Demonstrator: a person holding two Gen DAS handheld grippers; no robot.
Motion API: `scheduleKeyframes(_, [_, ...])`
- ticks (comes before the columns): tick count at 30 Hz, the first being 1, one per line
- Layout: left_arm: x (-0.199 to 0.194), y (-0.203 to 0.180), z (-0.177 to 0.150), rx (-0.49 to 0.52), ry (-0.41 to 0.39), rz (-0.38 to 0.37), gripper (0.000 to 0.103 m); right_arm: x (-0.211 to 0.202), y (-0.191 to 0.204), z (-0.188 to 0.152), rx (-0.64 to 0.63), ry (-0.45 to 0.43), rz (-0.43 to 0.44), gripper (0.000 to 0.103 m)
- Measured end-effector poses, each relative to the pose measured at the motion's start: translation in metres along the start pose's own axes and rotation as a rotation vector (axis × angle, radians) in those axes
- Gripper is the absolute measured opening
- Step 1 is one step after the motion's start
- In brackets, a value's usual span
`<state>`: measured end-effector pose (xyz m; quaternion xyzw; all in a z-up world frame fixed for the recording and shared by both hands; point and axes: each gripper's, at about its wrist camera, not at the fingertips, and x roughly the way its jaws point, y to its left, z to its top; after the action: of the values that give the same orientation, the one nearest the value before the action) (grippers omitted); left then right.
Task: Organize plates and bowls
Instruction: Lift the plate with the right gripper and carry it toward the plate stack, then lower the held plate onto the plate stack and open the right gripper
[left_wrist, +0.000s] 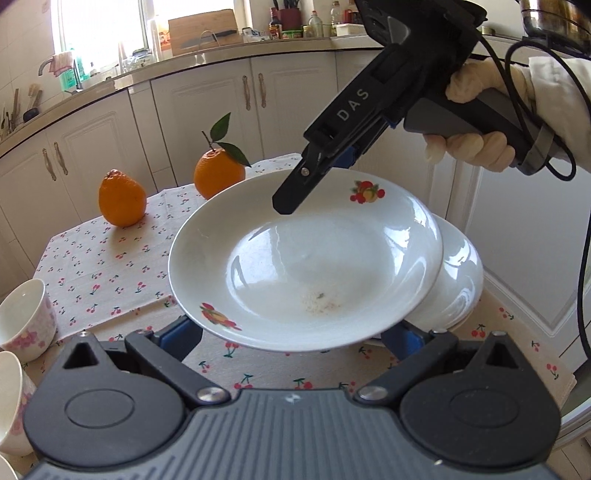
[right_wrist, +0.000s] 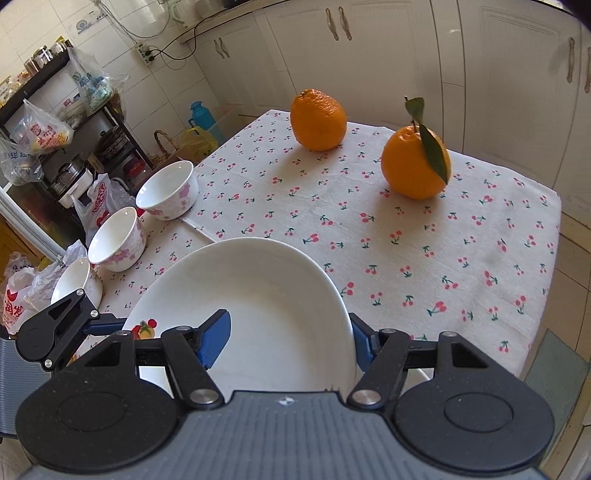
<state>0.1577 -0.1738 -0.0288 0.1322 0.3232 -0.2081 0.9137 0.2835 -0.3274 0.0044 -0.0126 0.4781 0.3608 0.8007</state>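
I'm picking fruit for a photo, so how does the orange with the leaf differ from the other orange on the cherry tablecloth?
The round orange with a stem and green leaves is squat and globe-shaped; the bare orange with a knobbed top is taller and somewhat pear-shaped. The leafy one keeps its stem and leaves; the bare one has none. From the right wrist view, the leafy one sits nearer, the bare one farther back. Both are bright orange, upright and apart on the cherry-print tablecloth.

Bright daylight from the window (left_wrist: 103, 33) at upper left of the left wrist view, blown out white there. Glare streaks on the plate (left_wrist: 306, 258); soft shadows fall beside the oranges (right_wrist: 319, 120) on the tablecloth (right_wrist: 406, 251). Strong fisheye bending at edges, dark corners at the upper right of the right wrist view; both frames mostly sharp.
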Motion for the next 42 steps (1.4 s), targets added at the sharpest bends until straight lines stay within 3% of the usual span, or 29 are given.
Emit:
scheduleKeyframes(20, [0.007,-0.037,0.001,0.07,0.031,-0.086,0.102,-0.027,-0.026,-0.06,0.108,-0.045,-0.039,0.073])
scheduleKeyframes(42, [0.017,-0.042,0.002,0.083,0.048,-0.114,0.102,-0.03,-0.038,-0.081,0.14,-0.042,-0.071,0.072])
